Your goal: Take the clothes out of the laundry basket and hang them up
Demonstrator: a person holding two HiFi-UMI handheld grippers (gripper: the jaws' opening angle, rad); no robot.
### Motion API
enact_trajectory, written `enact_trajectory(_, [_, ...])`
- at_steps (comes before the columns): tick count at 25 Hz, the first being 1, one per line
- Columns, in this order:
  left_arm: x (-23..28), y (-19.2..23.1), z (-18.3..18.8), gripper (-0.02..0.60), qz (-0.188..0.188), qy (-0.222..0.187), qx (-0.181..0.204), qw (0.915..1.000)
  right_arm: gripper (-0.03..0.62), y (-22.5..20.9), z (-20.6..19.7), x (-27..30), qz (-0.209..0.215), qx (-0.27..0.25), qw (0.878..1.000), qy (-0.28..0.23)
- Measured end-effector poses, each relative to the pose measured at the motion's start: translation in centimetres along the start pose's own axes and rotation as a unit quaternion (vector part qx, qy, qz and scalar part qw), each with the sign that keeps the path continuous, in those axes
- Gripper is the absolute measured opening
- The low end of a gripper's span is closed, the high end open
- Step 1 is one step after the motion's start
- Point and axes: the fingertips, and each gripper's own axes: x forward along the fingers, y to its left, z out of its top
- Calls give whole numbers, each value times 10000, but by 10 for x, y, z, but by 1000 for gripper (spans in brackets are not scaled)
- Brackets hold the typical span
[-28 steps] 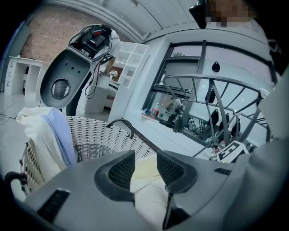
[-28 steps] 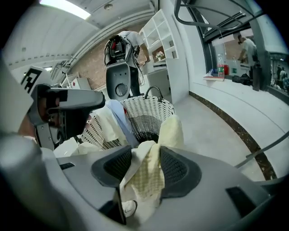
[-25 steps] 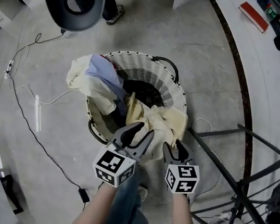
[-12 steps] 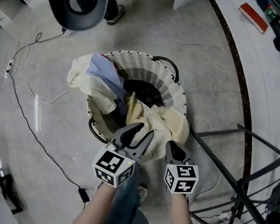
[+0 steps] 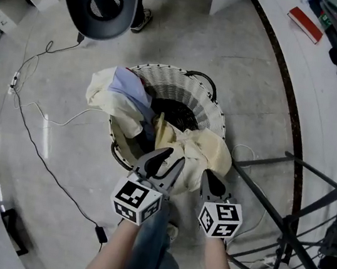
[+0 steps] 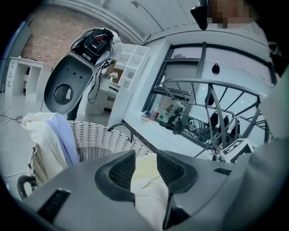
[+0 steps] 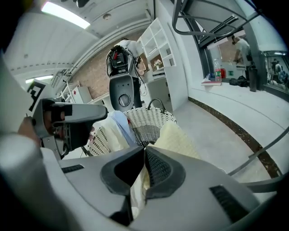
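1. Clamped on the cream garment [image 5: 199, 149], bunched between them: left gripper [image 5: 165, 157] fingers
2. Just closed onto the same garment's edge: right gripper [image 5: 207, 176] fingers
3. Lift both evenly, clear of the laundry basket [image 5: 166, 71] below the fingertips

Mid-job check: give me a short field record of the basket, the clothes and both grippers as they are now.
basket: white wicker laundry basket on the floor, clothes inside
left gripper: jaws clamped on the cream garment
right gripper: jaws have just been closing, now pinched on the same cream garment
cream garment: bunched over the near rim
blue garment: draped over the left rim
metal rack: right of the basket
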Motion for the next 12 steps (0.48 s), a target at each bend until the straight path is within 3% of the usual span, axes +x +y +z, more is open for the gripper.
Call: enact_trajectory(12, [-13,-17,63,153,-7,-91,191,9998,14,15,90,-41,148,124,9980,-603])
